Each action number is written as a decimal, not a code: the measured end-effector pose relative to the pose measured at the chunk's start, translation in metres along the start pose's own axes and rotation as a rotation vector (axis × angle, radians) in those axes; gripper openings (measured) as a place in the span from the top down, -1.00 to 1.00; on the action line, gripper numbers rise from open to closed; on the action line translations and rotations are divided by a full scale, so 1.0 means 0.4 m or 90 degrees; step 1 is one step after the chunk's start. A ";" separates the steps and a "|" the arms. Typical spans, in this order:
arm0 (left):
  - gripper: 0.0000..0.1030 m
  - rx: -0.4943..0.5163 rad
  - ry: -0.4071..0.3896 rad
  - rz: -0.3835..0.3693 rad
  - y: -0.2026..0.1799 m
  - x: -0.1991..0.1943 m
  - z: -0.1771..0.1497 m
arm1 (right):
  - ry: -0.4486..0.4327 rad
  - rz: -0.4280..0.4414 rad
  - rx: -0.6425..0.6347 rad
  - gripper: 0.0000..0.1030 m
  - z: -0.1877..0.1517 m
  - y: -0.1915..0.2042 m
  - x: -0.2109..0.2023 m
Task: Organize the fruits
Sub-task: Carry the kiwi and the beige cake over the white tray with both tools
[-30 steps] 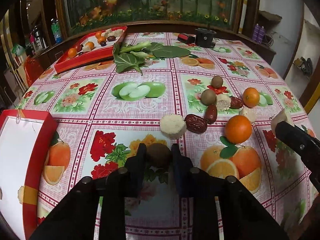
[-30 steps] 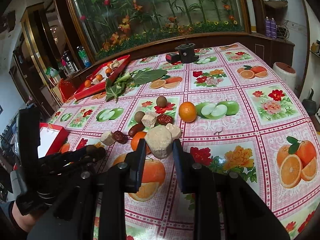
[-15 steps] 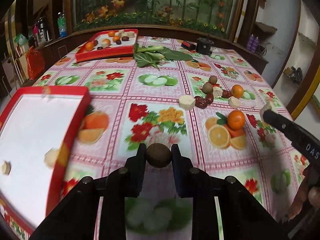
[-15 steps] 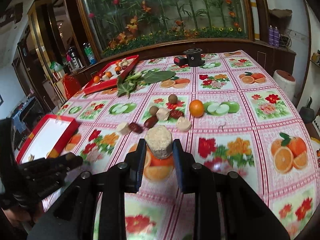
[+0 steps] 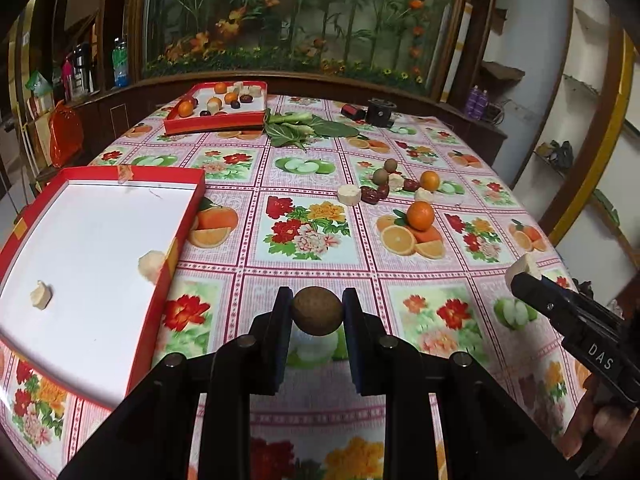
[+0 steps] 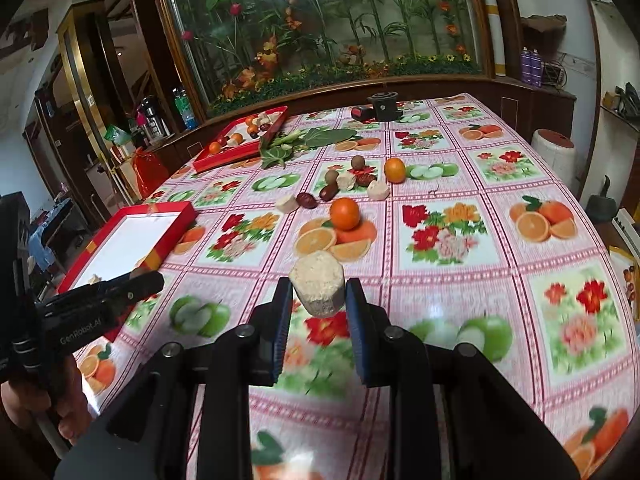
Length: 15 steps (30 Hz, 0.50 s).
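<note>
My left gripper (image 5: 317, 316) is shut on a round brown fruit (image 5: 317, 315), held above the tablecloth just right of the near red tray (image 5: 182, 236). That white-floored tray holds two pale chunks (image 5: 151, 266). My right gripper (image 6: 318, 304) is shut on a pale cream chunk (image 6: 317, 288), also raised over the cloth; it shows at the right edge of the left wrist view (image 5: 524, 270). Loose fruit lies mid-table: an orange (image 5: 420, 215), a second orange (image 5: 430, 180), dark red dates (image 5: 370, 195), brown fruits (image 5: 381, 176) and pale chunks (image 5: 347, 194).
A far red tray (image 5: 216, 122) holds several sorted fruits. Green leaves (image 5: 304, 130) lie beside it, with a black device (image 5: 380, 111) further right. The round table's edge curves close on the right. A hand (image 6: 40, 396) holds the left gripper.
Both grippers have pulled back from the fruit pile and risen with their loads. The left one swung left, bringing the near red tray fully into view.
</note>
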<state>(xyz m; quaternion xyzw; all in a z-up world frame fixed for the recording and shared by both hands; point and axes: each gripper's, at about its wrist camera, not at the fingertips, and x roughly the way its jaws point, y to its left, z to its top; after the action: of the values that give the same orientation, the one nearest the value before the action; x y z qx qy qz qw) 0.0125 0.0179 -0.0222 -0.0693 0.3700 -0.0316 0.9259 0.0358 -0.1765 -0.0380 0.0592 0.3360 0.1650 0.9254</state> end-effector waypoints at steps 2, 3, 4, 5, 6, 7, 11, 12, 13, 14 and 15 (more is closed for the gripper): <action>0.54 -0.003 -0.005 -0.002 0.010 -0.016 -0.008 | -0.002 0.004 0.002 0.44 -0.009 0.009 -0.010; 0.54 -0.004 -0.008 -0.003 0.014 -0.024 -0.010 | -0.003 0.005 0.002 0.44 -0.016 0.017 -0.017; 0.54 -0.007 -0.011 -0.002 0.021 -0.033 -0.012 | -0.003 0.006 0.000 0.44 -0.019 0.023 -0.020; 0.54 -0.011 -0.016 0.000 0.031 -0.041 -0.013 | -0.004 0.008 -0.003 0.44 -0.023 0.032 -0.023; 0.54 -0.014 -0.020 0.001 0.040 -0.047 -0.013 | -0.003 0.011 -0.004 0.44 -0.025 0.038 -0.024; 0.54 -0.018 -0.023 0.003 0.046 -0.053 -0.016 | -0.001 0.014 -0.008 0.44 -0.028 0.046 -0.024; 0.54 -0.038 -0.029 0.012 0.082 -0.067 -0.022 | 0.003 0.027 -0.029 0.44 -0.037 0.088 -0.024; 0.54 -0.041 -0.030 0.015 0.086 -0.070 -0.024 | 0.003 0.030 -0.035 0.44 -0.038 0.098 -0.022; 0.54 -0.046 -0.030 0.018 0.096 -0.071 -0.025 | 0.004 0.034 -0.039 0.44 -0.039 0.107 -0.021; 0.54 -0.050 -0.029 0.021 0.104 -0.073 -0.027 | 0.006 0.040 -0.043 0.44 -0.041 0.119 -0.018; 0.54 -0.052 -0.030 0.025 0.109 -0.075 -0.027 | 0.007 0.043 -0.047 0.44 -0.042 0.126 -0.017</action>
<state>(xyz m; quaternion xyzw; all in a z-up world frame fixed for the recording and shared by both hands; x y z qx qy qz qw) -0.0163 0.0632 -0.0162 -0.1005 0.3504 0.0038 0.9312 0.0066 -0.1316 -0.0358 0.0358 0.3324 0.2087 0.9191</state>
